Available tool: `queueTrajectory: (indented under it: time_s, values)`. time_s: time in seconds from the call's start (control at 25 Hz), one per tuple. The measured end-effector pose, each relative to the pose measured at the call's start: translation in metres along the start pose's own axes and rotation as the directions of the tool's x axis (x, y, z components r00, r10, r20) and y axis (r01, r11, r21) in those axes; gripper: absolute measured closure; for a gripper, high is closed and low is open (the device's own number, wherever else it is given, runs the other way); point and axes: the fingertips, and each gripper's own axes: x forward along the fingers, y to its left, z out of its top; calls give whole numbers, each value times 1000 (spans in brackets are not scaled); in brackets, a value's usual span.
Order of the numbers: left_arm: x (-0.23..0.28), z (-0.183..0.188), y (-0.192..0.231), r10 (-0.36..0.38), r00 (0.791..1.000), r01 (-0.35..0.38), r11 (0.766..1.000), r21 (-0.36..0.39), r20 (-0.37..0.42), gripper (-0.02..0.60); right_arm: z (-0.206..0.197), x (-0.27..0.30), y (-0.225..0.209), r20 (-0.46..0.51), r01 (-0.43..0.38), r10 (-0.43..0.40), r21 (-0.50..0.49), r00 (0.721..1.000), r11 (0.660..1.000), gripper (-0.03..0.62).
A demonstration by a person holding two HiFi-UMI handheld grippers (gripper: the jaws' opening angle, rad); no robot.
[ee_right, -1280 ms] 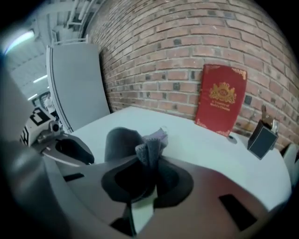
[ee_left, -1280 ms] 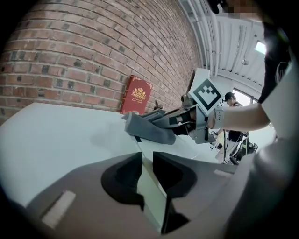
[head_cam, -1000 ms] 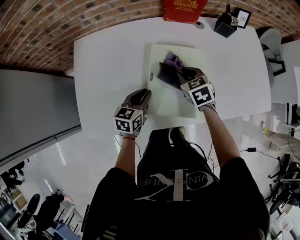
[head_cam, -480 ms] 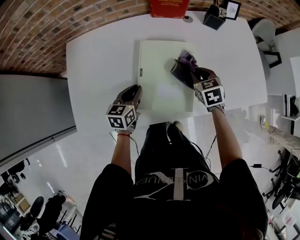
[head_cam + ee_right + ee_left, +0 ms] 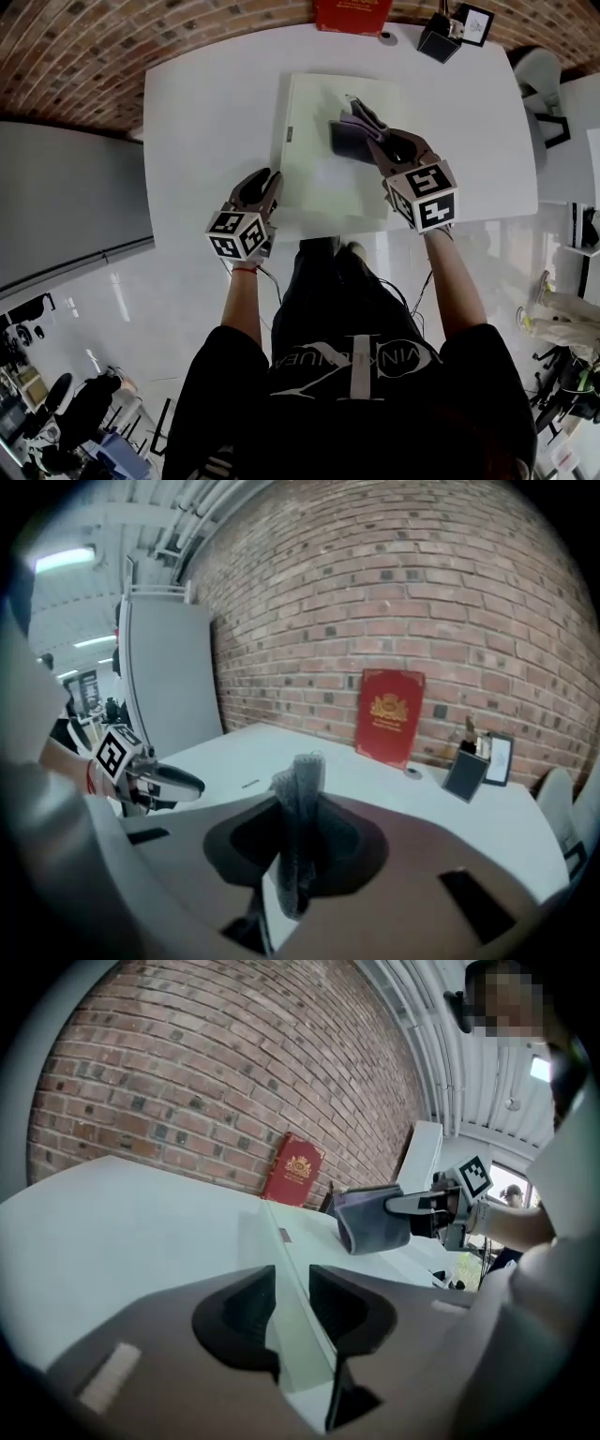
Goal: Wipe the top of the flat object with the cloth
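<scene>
Grey cloth [image 5: 298,772] clamped by right gripper [image 5: 296,829] (pinch seen in its view); left gripper [image 5: 292,1290] jaws just opening astride flat object [image 5: 319,183].

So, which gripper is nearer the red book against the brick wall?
Right. The right gripper is over the flat white panel, short of the red book; left gripper farther back.

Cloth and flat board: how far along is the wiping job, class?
Done: the cloth is clamped in the jaws of the right gripper. In hand: it appears held clear above the flat board. Whether the top was wiped cannot be told. Left: lower the cloth and wipe the board's top.
</scene>
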Motion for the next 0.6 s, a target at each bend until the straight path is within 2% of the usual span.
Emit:
queueTrajectory:
  time_s: [0.16,0.36,0.52,0.6]
  values:
    - [-21,-6,9,64,998,-64,998,-22,23,483,25,19,50,45,-136,137,-18,990,991,536]
    - [-48,-6,19,127,990,-125,991,-43,61,483,46,37,103,81,-277,278,-13,957,961,536]
    - [-63,-7,23,144,987,-140,988,-59,76,483,32,55,126,48,-364,361,130,931,922,536]
    - [-67,-10,23,153,985,-148,987,-65,77,483,6,65,130,-12,-360,370,196,929,912,536]
